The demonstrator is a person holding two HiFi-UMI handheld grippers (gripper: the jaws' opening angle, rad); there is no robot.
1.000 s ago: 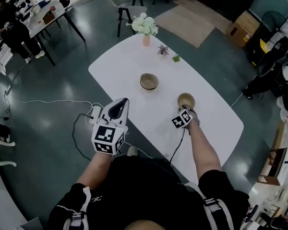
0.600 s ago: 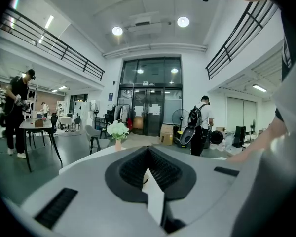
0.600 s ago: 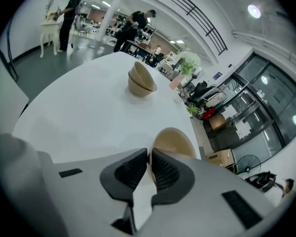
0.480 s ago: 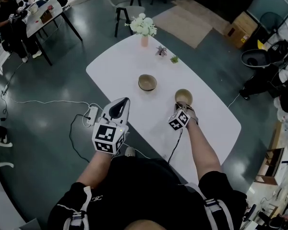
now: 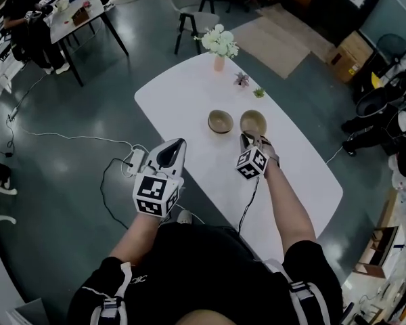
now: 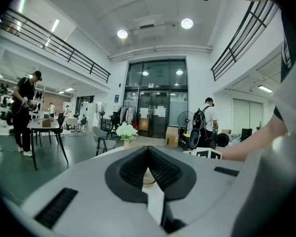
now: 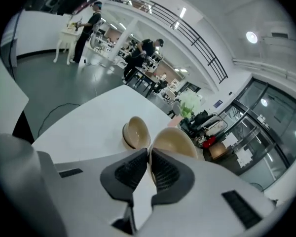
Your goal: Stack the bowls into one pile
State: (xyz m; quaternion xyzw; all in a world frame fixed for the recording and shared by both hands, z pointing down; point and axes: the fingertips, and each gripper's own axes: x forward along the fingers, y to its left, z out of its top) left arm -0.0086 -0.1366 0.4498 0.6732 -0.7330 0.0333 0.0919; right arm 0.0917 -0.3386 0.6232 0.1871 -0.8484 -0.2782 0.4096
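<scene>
Bowls of this kind look rigid and smooth-walled, probably glazed. Expect no give, a slick rim, and chipping if one knocks hard against the other. Your right gripper (image 5: pixel 246 139) has its fingers (image 7: pixel 130 174) clenched on the near rim of the carried bowl (image 5: pixel 253 122), which pinches the thin wall. That bowl hangs tilted, seemingly clear of the worktop (image 5: pixel 183 100), just to the right of the resting bowl (image 5: pixel 220 121) and almost touching it. A rim pinch like this carries the whole weight on one edge, so the bowl can swing or slip. Keep the squeeze firm and level it before you bring it over the resting bowl. Lower it gently, centred on the resting bowl's open mouth. Your left gripper (image 5: pixel 178 143) waits well short of the resting bowl, off the worktop's near edge, with its fingers closed on nothing.
</scene>
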